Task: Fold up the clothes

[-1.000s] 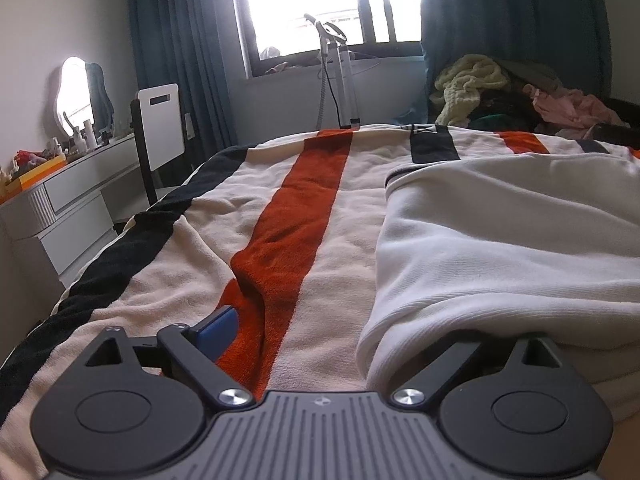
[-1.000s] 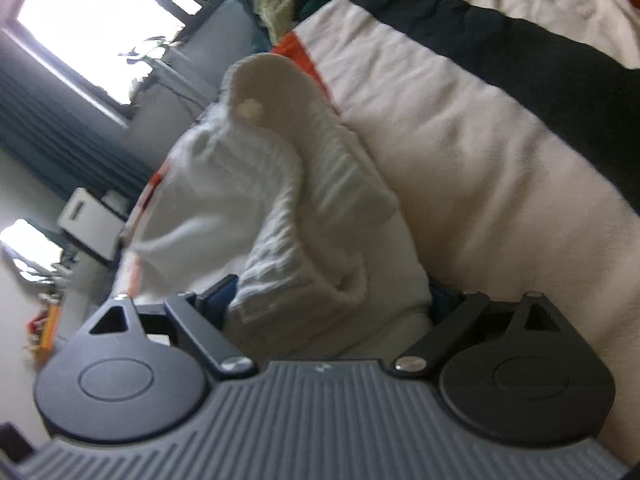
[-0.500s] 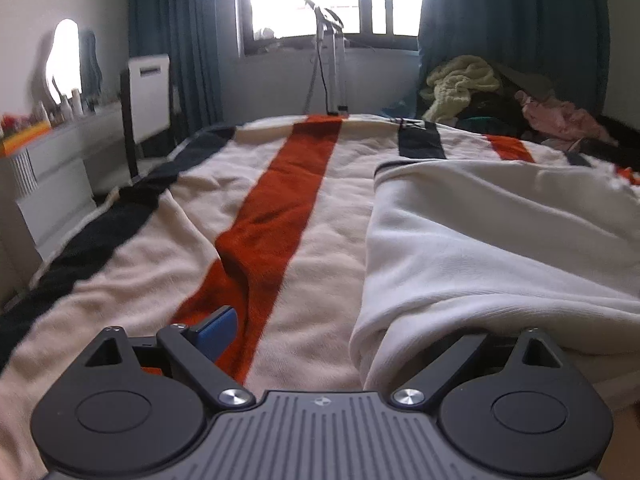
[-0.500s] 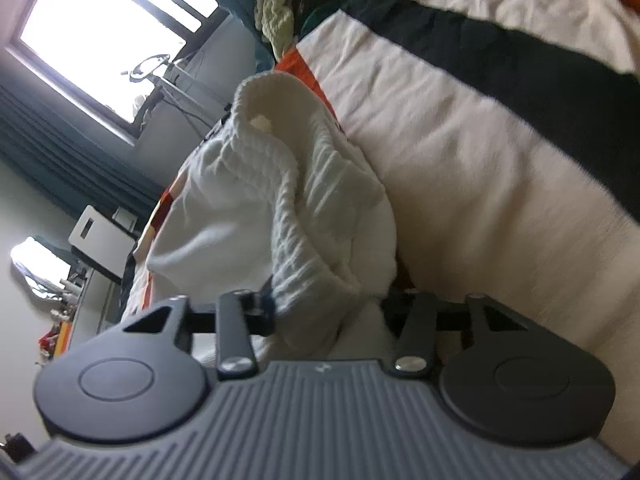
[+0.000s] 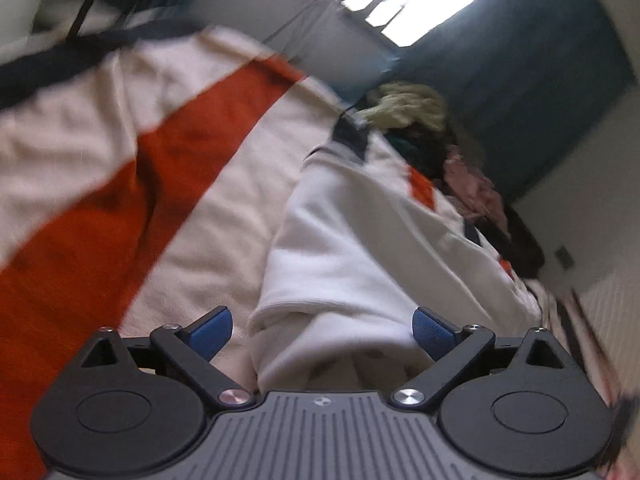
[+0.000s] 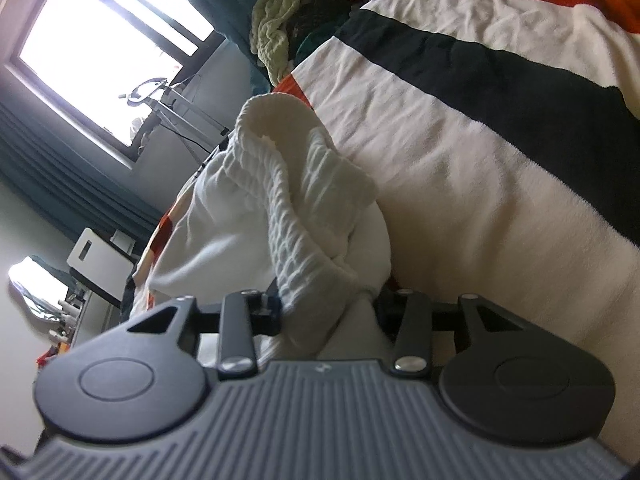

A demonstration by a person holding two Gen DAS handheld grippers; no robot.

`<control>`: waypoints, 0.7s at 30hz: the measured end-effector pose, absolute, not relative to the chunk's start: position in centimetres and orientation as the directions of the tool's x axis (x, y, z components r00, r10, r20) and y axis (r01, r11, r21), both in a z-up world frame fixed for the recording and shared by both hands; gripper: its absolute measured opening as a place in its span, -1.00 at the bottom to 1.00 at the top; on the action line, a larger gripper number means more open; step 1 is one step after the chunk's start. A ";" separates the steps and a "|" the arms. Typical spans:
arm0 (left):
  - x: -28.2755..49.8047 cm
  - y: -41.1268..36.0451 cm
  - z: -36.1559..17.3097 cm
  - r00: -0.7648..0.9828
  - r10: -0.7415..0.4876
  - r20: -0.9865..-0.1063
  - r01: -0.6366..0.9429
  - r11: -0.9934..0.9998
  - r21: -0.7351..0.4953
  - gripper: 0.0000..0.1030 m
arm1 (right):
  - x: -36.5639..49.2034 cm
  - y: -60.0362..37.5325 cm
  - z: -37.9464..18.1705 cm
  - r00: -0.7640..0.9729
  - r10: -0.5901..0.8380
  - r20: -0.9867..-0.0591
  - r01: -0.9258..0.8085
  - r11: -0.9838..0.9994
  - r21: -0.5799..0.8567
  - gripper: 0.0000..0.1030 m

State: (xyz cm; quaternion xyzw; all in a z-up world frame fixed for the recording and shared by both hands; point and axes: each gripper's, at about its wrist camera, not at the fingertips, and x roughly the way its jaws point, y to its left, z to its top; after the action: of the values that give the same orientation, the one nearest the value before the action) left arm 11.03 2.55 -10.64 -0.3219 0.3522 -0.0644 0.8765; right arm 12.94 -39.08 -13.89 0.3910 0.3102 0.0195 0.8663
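In the left wrist view, the striped blanket (image 5: 120, 152) is lying across the bed, cream with orange and black bands, and the picture is blurring and tilting. The left gripper (image 5: 322, 330) is hovering low over it with its jaws spread wide, the blue fingertips (image 5: 210, 330) standing on either side of the white garment (image 5: 360, 264), whose folded edge is bunching between them without being pinched. Farther back, a pile of clothes (image 5: 412, 108) is sitting against the teal curtain (image 5: 520, 80).

In the right wrist view, a window (image 6: 100, 52) is glowing at the upper left with a metal stand (image 6: 168, 104) below it. The right gripper (image 6: 326, 308) is clenching the ribbed hem of the white garment (image 6: 288, 200), which is rising in a crumpled fold just ahead of the jaws. The garment is resting on the striped blanket (image 6: 500, 160), which is stretching away to the right.
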 end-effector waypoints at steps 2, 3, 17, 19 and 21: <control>12.2 2.8 -11.9 0.723 -0.378 -0.579 -0.136 0.743 -0.655 0.90 | 12.9 -39.0 -14.0 0.806 0.277 -0.524 0.211 0.692 0.690 -0.15; 12.6 2.9 -12.3 0.718 -0.390 -0.576 -0.140 0.730 -0.669 0.92 | 12.9 -39.0 -14.0 0.805 0.278 -0.524 0.212 0.691 0.691 -0.14; 13.2 1.6 -10.5 0.751 -0.390 -0.533 -0.056 0.767 -0.639 -0.25 | 12.8 -38.8 -12.0 0.840 0.303 -0.449 0.157 0.656 0.738 -0.20; 13.2 1.3 -8.8 0.765 -0.401 -0.504 -0.018 0.769 -0.639 -0.38 | 12.8 -39.0 -10.6 0.861 0.313 -0.402 0.122 0.639 0.759 -0.23; 13.5 1.0 -6.9 0.780 -0.421 -0.463 0.014 0.752 -0.659 -0.40 | 13.0 -39.5 -9.2 0.879 0.321 -0.352 0.093 0.608 0.788 -0.24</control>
State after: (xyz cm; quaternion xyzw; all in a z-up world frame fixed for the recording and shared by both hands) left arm 13.48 0.98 -6.95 -0.3303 0.3077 -0.1230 0.8838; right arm 12.96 -39.54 -9.18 0.4376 0.2365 0.0658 0.8650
